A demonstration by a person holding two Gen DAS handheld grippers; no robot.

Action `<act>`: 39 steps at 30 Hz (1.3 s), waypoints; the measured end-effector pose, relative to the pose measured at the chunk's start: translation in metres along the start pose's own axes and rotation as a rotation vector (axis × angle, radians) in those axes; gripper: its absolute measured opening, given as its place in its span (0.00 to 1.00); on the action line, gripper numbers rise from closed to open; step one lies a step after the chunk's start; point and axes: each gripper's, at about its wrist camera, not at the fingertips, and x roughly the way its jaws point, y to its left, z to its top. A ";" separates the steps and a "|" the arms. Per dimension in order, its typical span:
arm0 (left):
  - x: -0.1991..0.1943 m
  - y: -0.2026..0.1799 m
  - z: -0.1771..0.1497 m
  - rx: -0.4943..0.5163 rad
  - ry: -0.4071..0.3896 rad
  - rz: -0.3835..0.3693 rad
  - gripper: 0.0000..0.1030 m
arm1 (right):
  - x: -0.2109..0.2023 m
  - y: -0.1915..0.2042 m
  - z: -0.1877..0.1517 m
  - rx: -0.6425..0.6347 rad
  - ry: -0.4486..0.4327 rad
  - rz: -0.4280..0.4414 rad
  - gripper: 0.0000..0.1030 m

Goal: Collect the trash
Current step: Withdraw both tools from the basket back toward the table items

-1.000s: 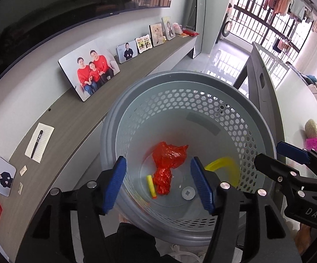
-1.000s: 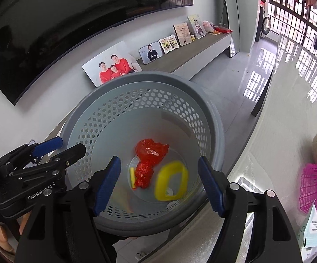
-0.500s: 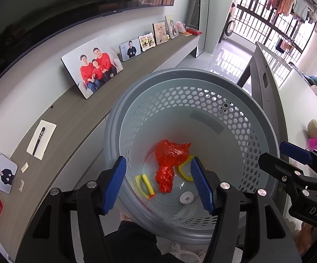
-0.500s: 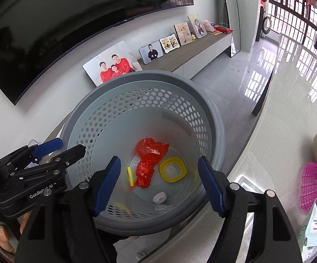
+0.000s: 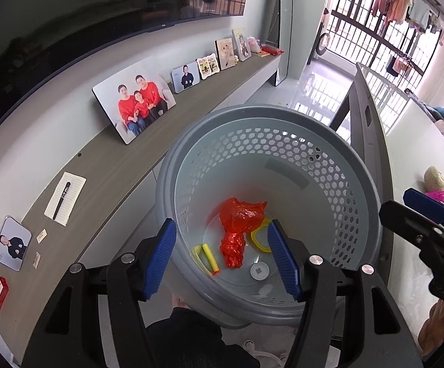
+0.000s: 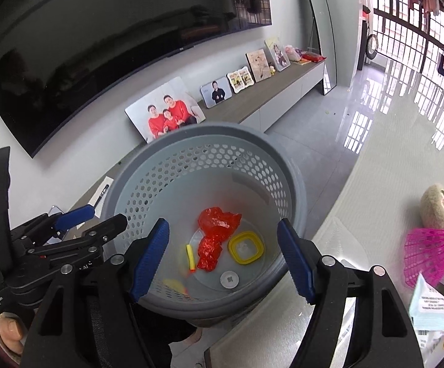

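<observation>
A grey perforated basket (image 5: 357, 184) (image 6: 295, 190) stands below both grippers. On its bottom lie a crumpled red plastic bag (image 5: 240, 224) (image 6: 216, 230), a yellow square ring (image 5: 260, 240) (image 6: 246, 247), a yellow foam stick (image 5: 210, 257) (image 6: 190, 257) and a white round disc (image 5: 259, 270) (image 6: 229, 279). My left gripper (image 5: 222, 227) hovers open over the basket's near rim with nothing between its fingers. Beside it, my right gripper (image 6: 223, 227) is also open and empty above the basket. Each gripper shows at the edge of the other's view.
A long wooden console (image 5: 124, 165) with photo frames, a notepad and pen (image 5: 65, 197) runs along the wall under a television. A white table (image 6: 360, 214) on the right carries a plush toy (image 6: 439, 208), a pink shuttlecock (image 6: 430, 251) and a paper packet (image 6: 427, 306).
The yellow ring has dropped from a tilted pose to lie flat on the basket bottom, and the white disc has appeared there. The right gripper has drawn back slightly upward.
</observation>
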 end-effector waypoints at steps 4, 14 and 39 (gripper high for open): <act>-0.014 -0.007 0.000 0.011 -0.021 -0.007 0.59 | -0.019 -0.004 -0.007 0.021 -0.025 0.007 0.68; -0.041 -0.042 -0.010 0.062 -0.056 -0.050 0.62 | -0.065 -0.027 -0.030 0.071 -0.078 -0.044 0.68; -0.068 -0.186 -0.046 0.244 -0.058 -0.206 0.69 | -0.179 -0.169 -0.133 0.326 -0.156 -0.298 0.68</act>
